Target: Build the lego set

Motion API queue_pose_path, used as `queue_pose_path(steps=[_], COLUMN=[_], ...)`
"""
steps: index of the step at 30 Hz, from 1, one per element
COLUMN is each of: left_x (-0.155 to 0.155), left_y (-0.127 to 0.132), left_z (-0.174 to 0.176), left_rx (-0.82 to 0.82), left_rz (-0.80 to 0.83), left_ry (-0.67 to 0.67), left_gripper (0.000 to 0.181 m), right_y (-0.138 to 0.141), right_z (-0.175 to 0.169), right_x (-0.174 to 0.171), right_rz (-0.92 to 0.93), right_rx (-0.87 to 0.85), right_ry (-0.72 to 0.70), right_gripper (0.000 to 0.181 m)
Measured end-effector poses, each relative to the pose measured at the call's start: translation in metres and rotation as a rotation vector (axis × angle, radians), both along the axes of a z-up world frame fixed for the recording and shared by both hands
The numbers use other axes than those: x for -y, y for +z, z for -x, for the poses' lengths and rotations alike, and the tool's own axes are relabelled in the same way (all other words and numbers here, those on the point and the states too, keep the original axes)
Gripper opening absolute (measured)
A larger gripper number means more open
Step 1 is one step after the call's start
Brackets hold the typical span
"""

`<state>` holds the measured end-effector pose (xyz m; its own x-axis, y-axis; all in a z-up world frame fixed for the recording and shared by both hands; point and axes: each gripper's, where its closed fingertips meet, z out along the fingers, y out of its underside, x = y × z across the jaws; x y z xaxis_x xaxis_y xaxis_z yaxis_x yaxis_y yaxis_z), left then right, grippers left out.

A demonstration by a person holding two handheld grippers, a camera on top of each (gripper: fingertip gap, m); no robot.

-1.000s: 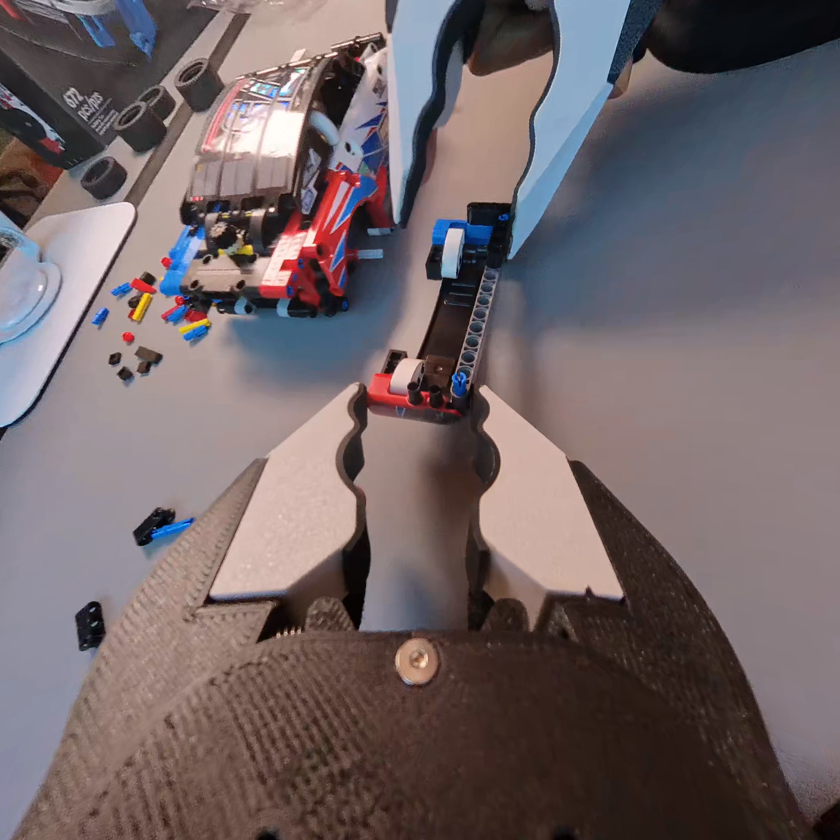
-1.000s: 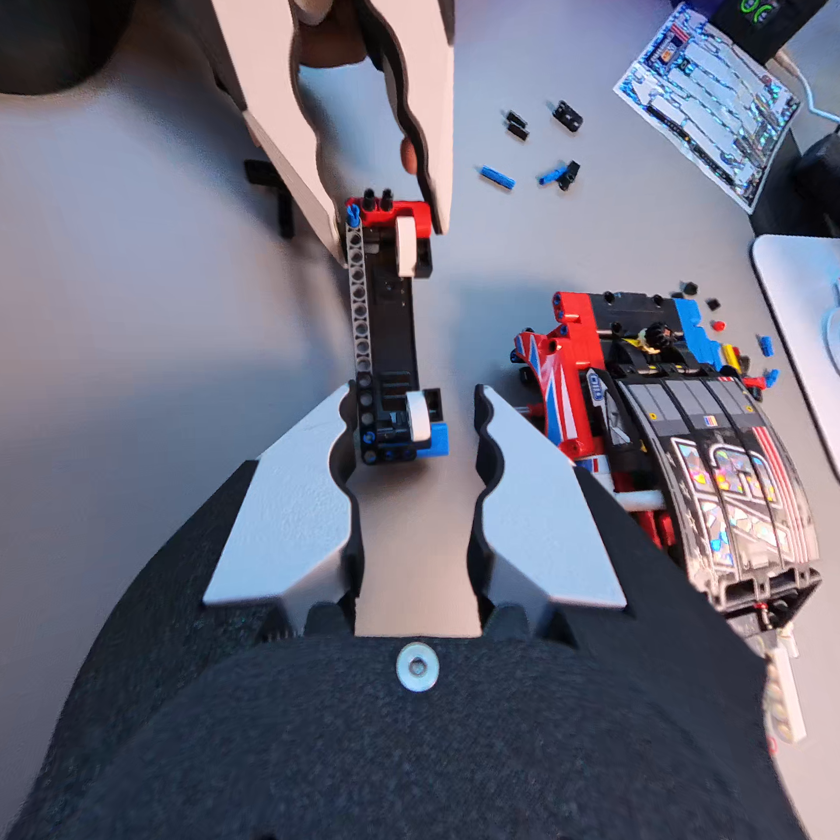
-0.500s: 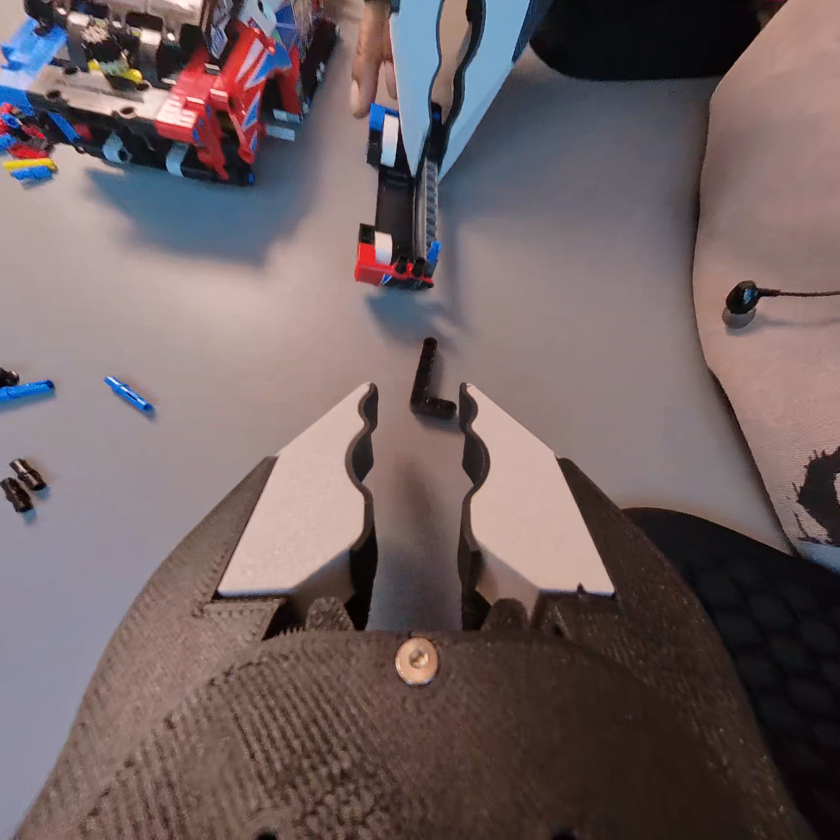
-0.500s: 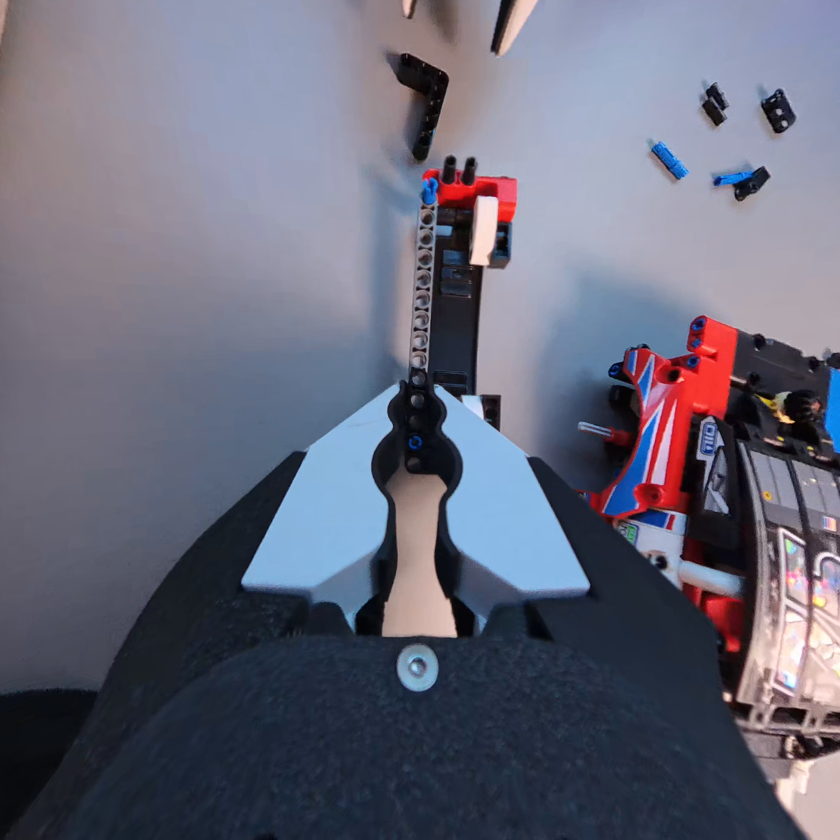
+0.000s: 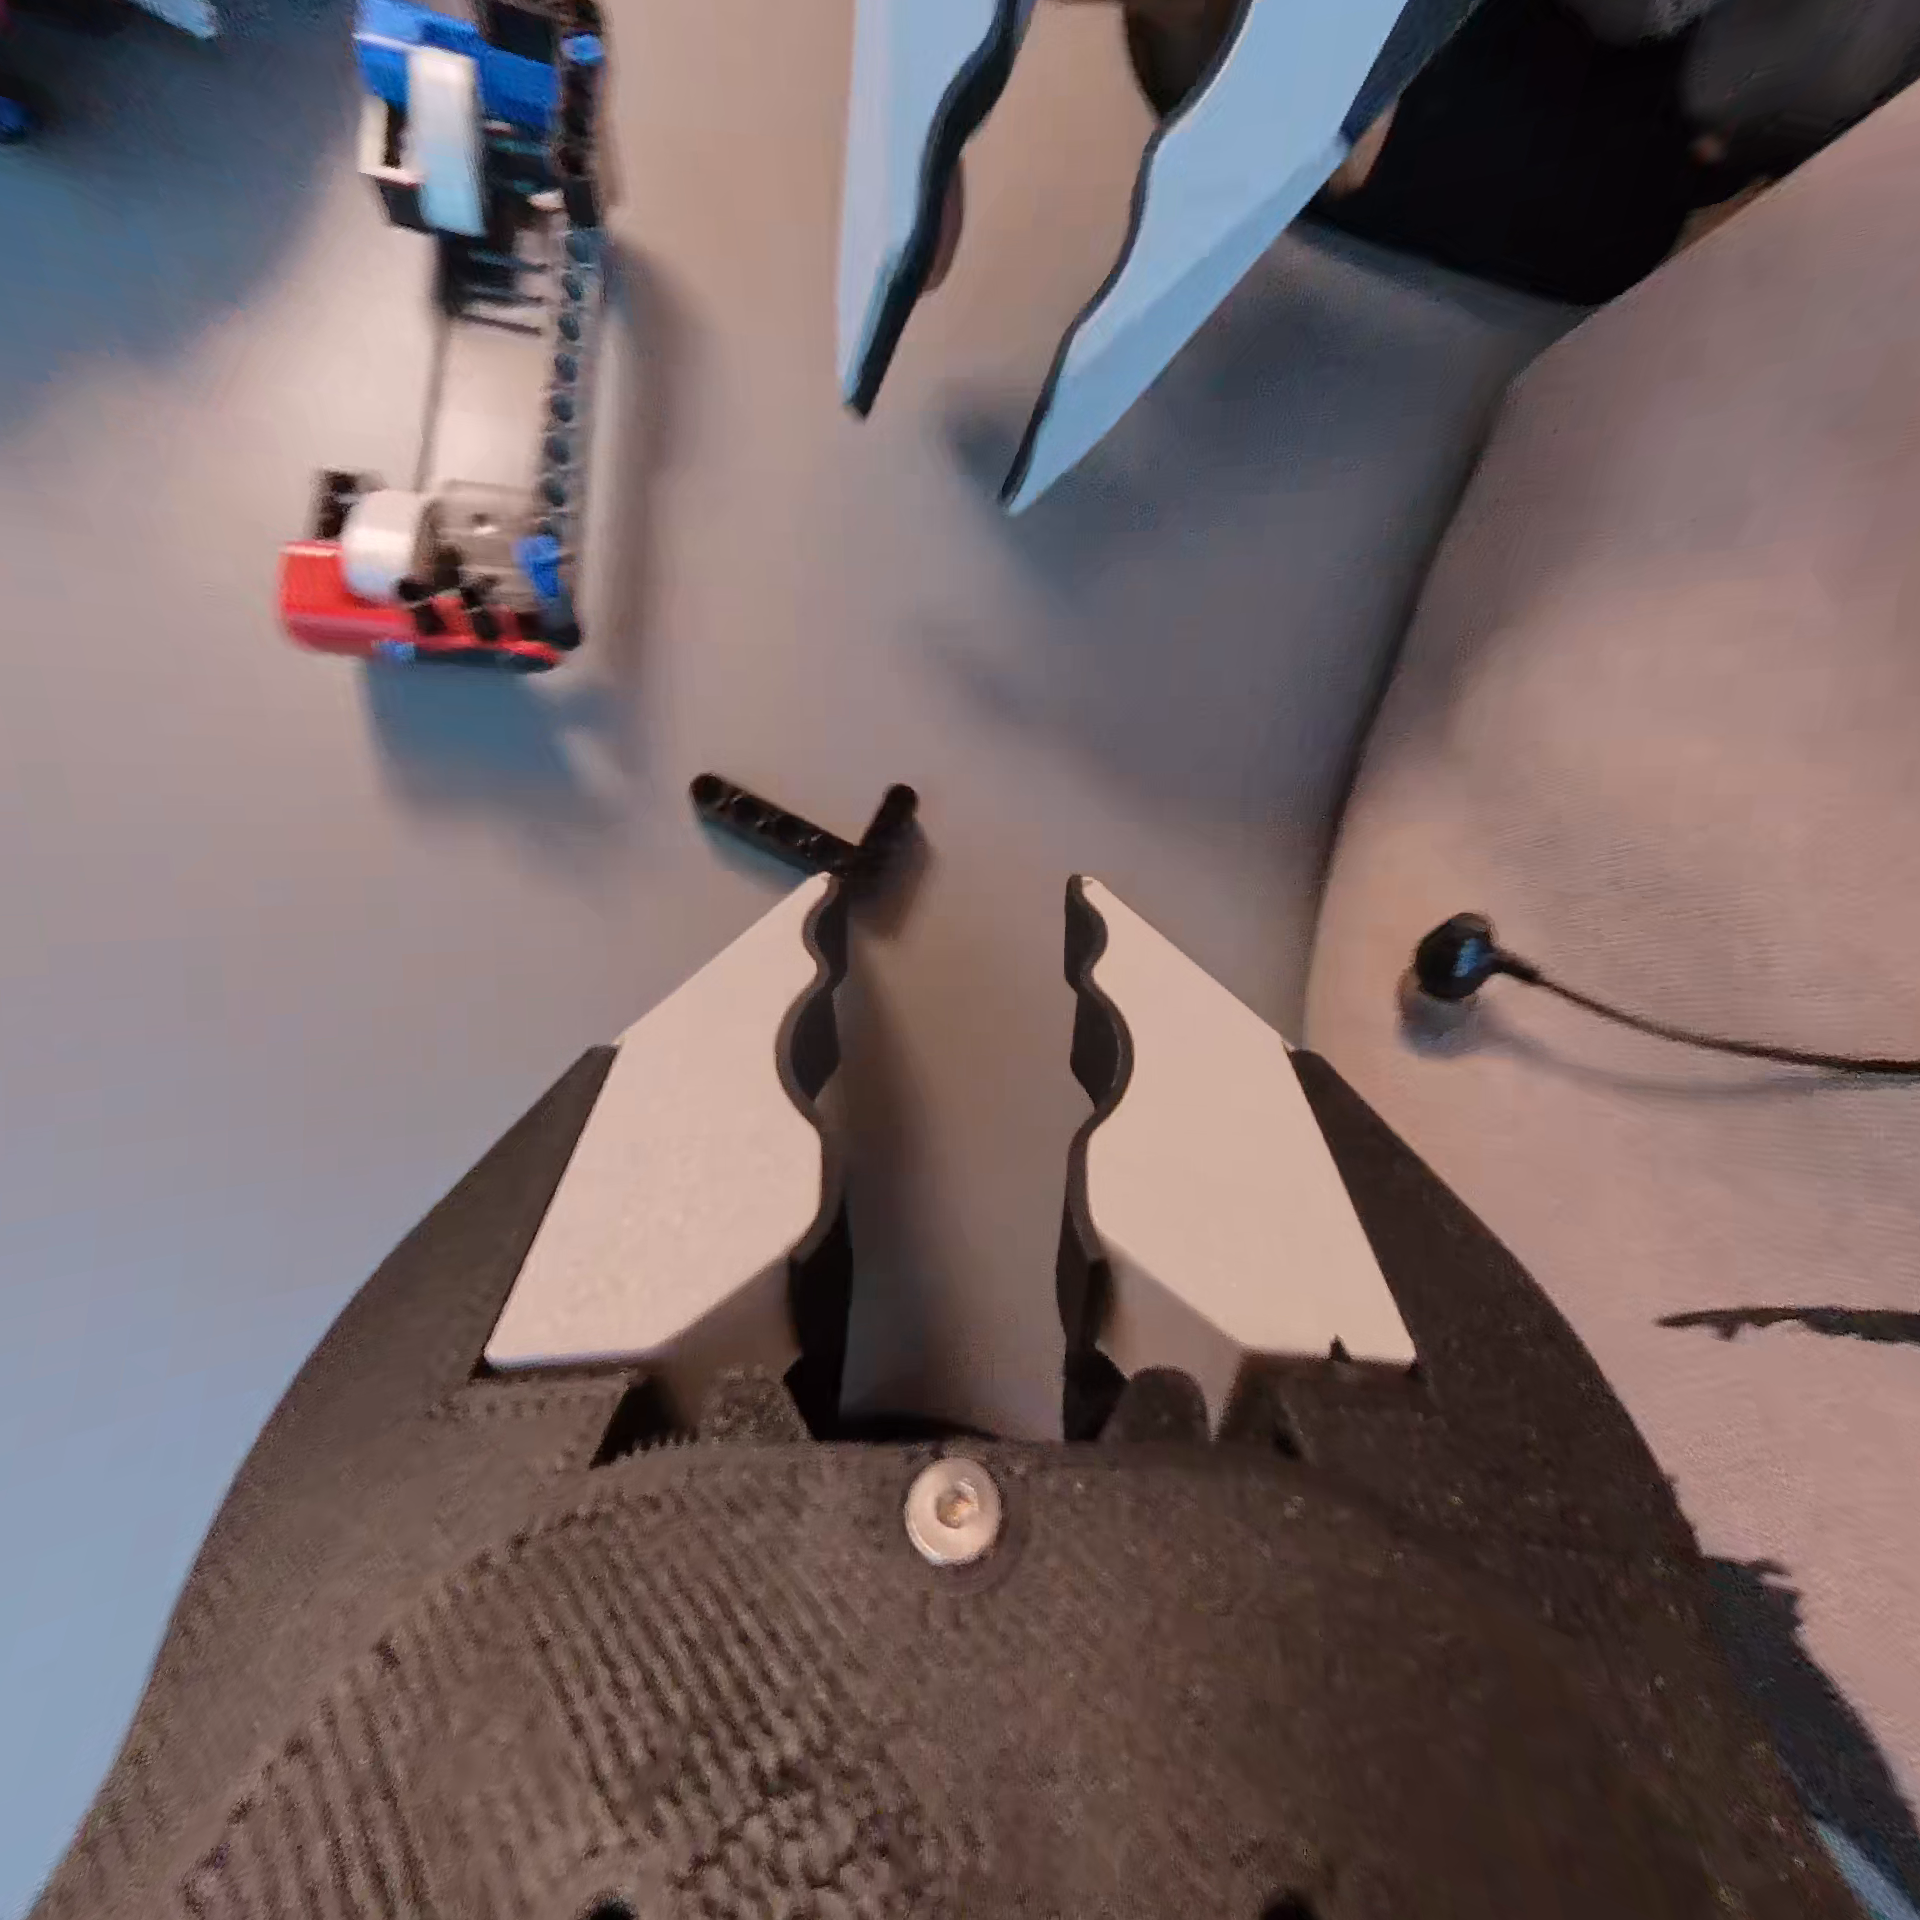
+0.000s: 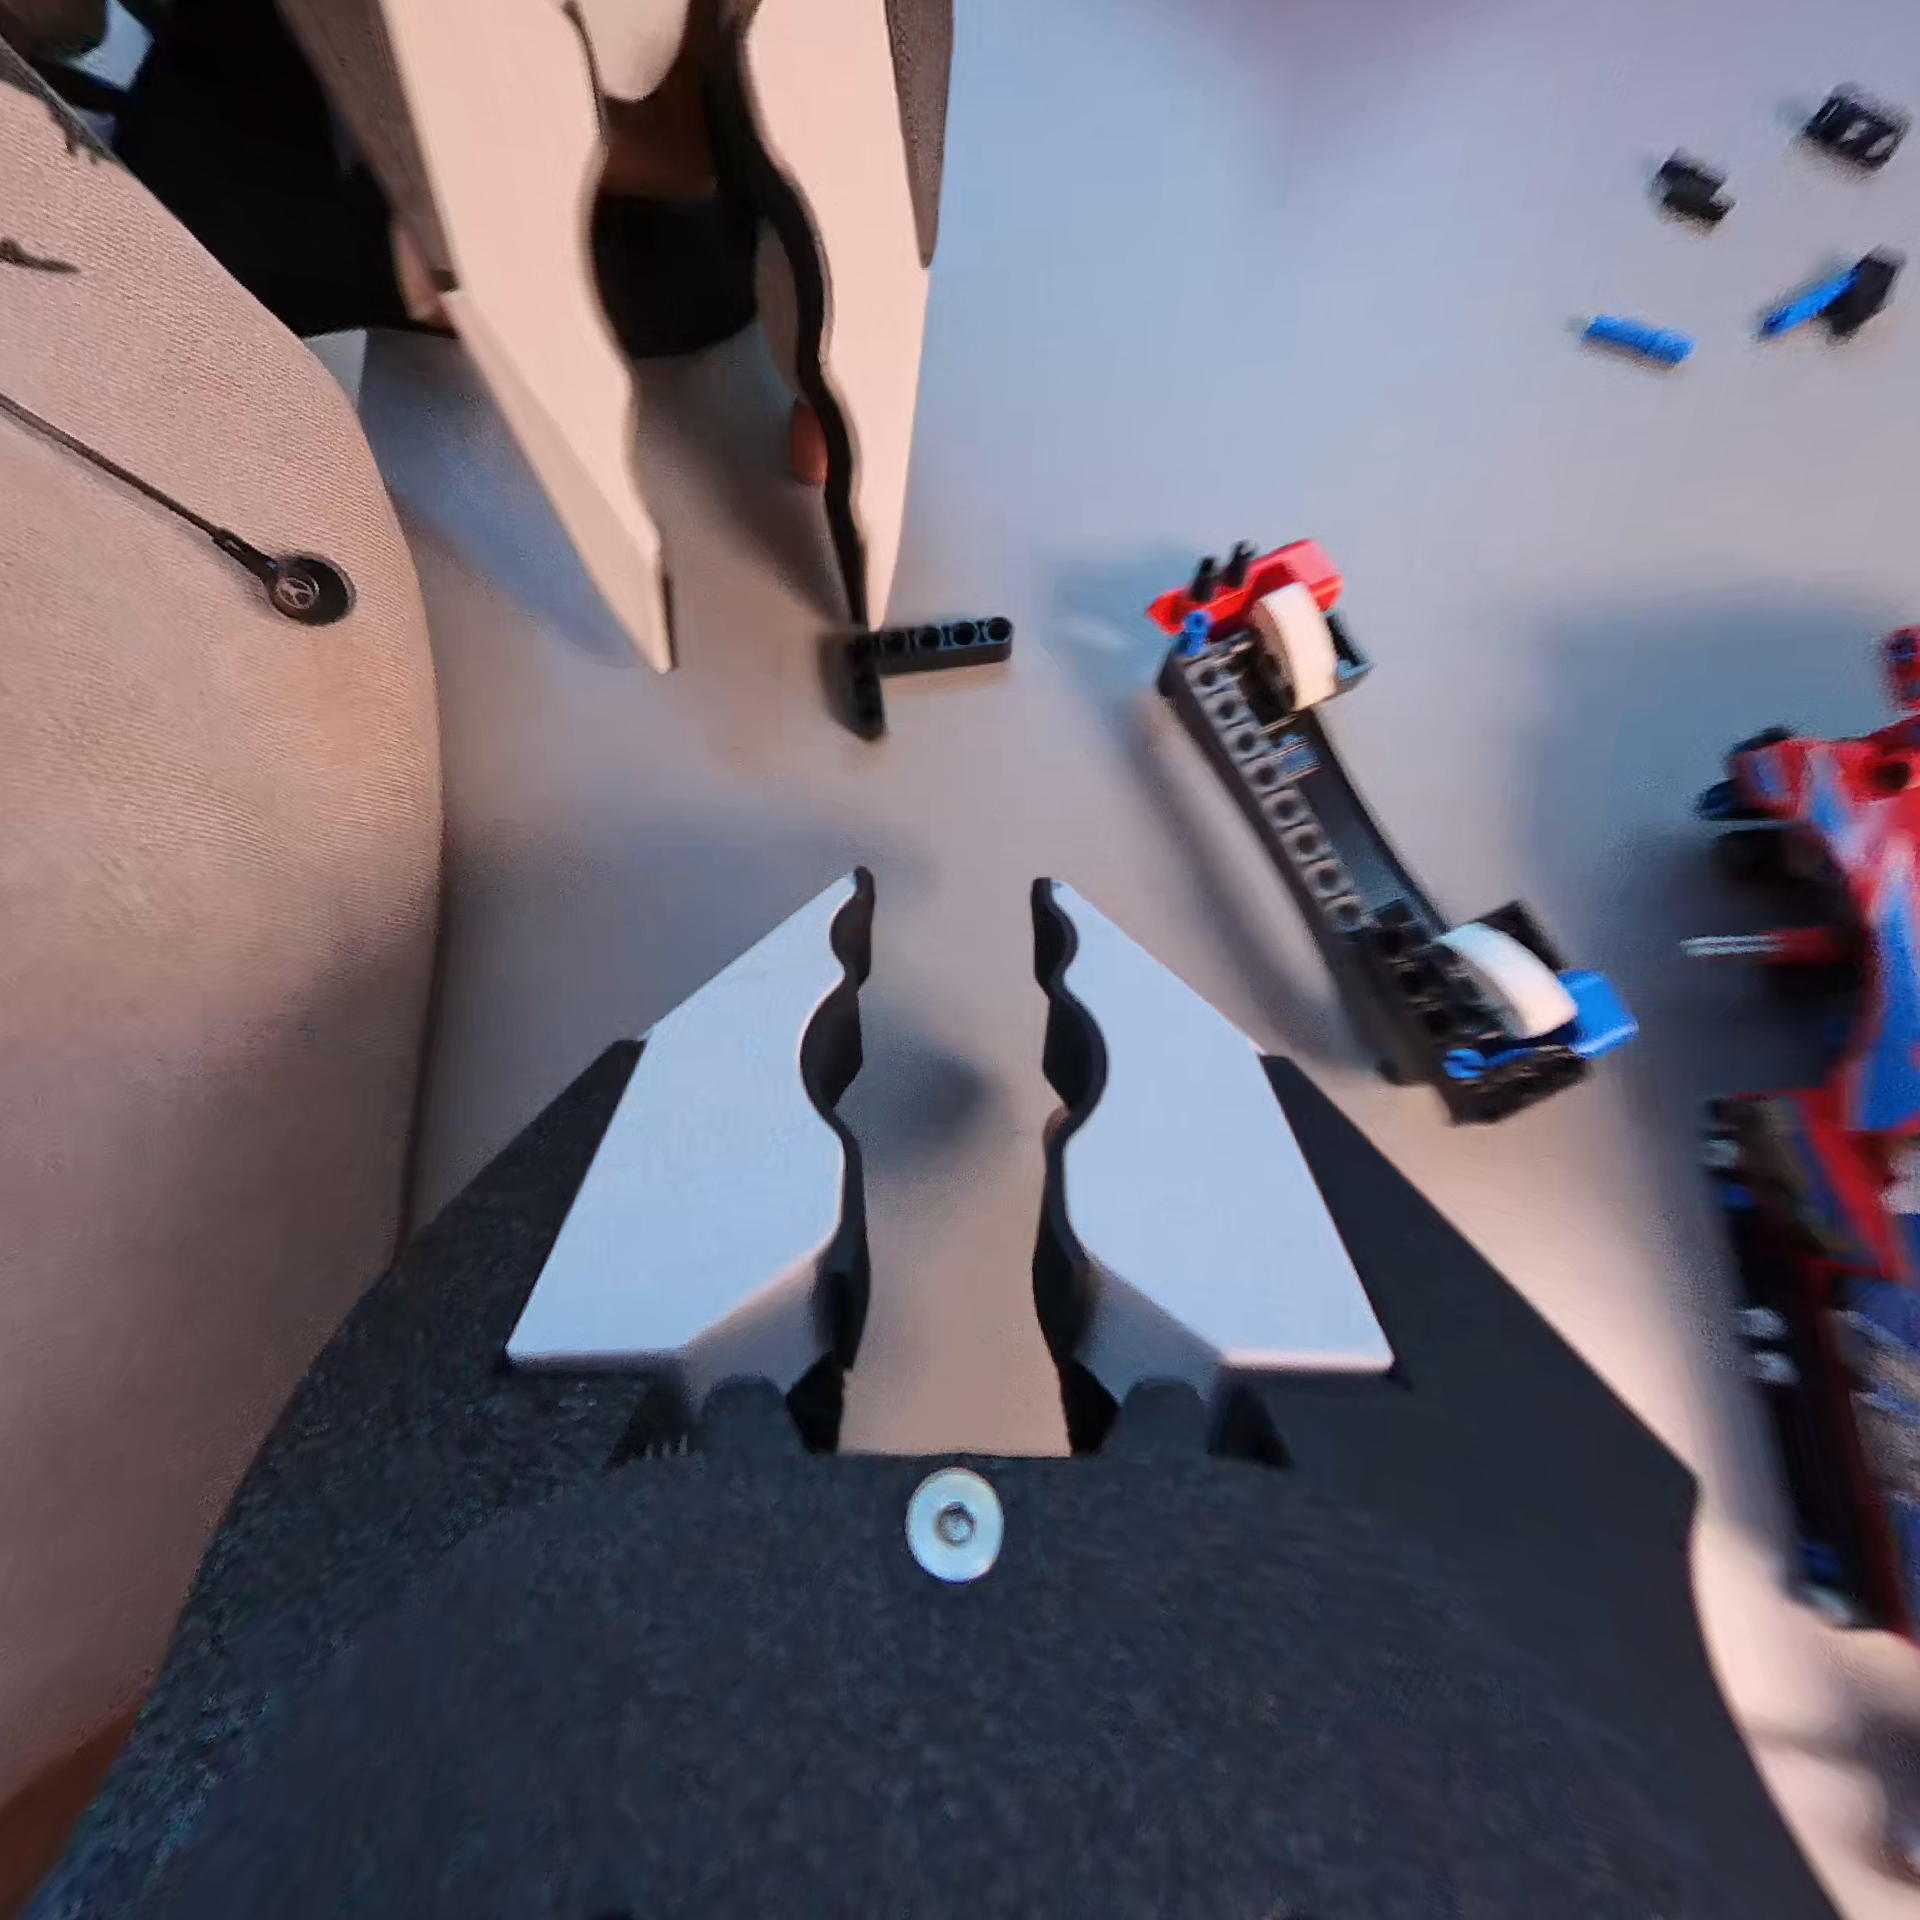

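A small black L-shaped lego beam [image 5: 805, 831] lies on the grey table, just ahead of my left gripper [image 5: 948, 883], which is open and empty; the beam's corner lies by the left fingertip. It also shows in the right wrist view [image 6: 914, 649]. A long black, grey, red and blue lego sub-assembly [image 5: 473, 353] lies loose on the table to the left, also seen in the right wrist view [image 6: 1382, 842]. My right gripper [image 6: 945, 883] is open and empty, over bare table. It shows in the left wrist view [image 5: 935, 447], and the left gripper shows opposite [image 6: 769, 634].
The red, blue and black lego car [image 6: 1829, 1039] lies at the right edge. Small blue and black loose parts [image 6: 1766, 260] lie at the far right. A person's beige clothing with a black cord and clip [image 5: 1455, 961] borders the table edge. The grippers' ends are close to 8 cm from one another.
My right gripper has let go of the long sub-assembly, opened and moved away to the left. My left gripper has come up closer to the L-shaped beam, which has turned on the table.
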<state>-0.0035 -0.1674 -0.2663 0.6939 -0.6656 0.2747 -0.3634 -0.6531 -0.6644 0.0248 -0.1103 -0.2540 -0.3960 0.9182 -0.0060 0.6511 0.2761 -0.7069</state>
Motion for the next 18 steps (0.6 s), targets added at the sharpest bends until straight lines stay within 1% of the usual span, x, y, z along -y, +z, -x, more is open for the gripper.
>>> queue_pose_path(steps=[1,2,3,5,7,10,11,12,13,15,17,18], left_x=[0.009,0.014,0.011,-0.003,-0.012,-0.020,-0.021,-0.021,-0.021,-0.019,-0.020,-0.021], left_y=[0.006,0.013,0.019,0.024,0.025,0.015,0.010,0.005,0.001,-0.003,-0.005,-0.004], left_z=[-0.017,-0.027,-0.029,-0.016,-0.001,0.015,0.018,0.019,0.019,0.015,0.008,0.005], left_rx=[0.046,0.078,0.082,0.057,0.038,-0.061,-0.107,-0.143,-0.166,-0.181,-0.163,-0.153], left_rz=[0.004,-0.015,-0.051,-0.102,-0.116,-0.175,-0.194,-0.210,-0.221,-0.239,-0.252,-0.258], left_ry=[-0.054,-0.092,-0.086,-0.024,0.021,0.001,-0.029,-0.066,-0.108,-0.192,-0.251,-0.272], left_gripper=[0.039,0.038,0.033,0.031,0.032,0.033,0.034,0.034,0.034,0.033,0.033,0.034], right_y=[-0.004,-0.007,-0.008,-0.011,-0.013,-0.017,-0.020,-0.022,-0.023,-0.023,-0.023,-0.021], right_z=[-0.002,-0.003,-0.002,0.001,0.005,0.012,0.013,0.015,0.017,0.019,0.015,0.013], right_x=[0.010,0.018,0.024,0.025,0.027,0.033,0.035,0.035,0.034,0.036,0.036,0.035], right_rz=[0.019,0.029,0.027,-0.021,-0.057,-0.090,-0.107,-0.131,-0.167,-0.203,-0.215,-0.228], right_rx=[0.018,0.020,0.017,0.000,0.003,0.045,0.065,0.076,0.074,0.056,0.026,-0.004], right_ry=[-0.020,-0.042,-0.061,-0.104,-0.111,-0.104,-0.098,-0.092,-0.076,0.031,0.199,0.300], right_gripper=[0.034,0.036,0.038,0.040,0.040,0.039,0.038,0.033,0.021,0.015,0.009,0.009])
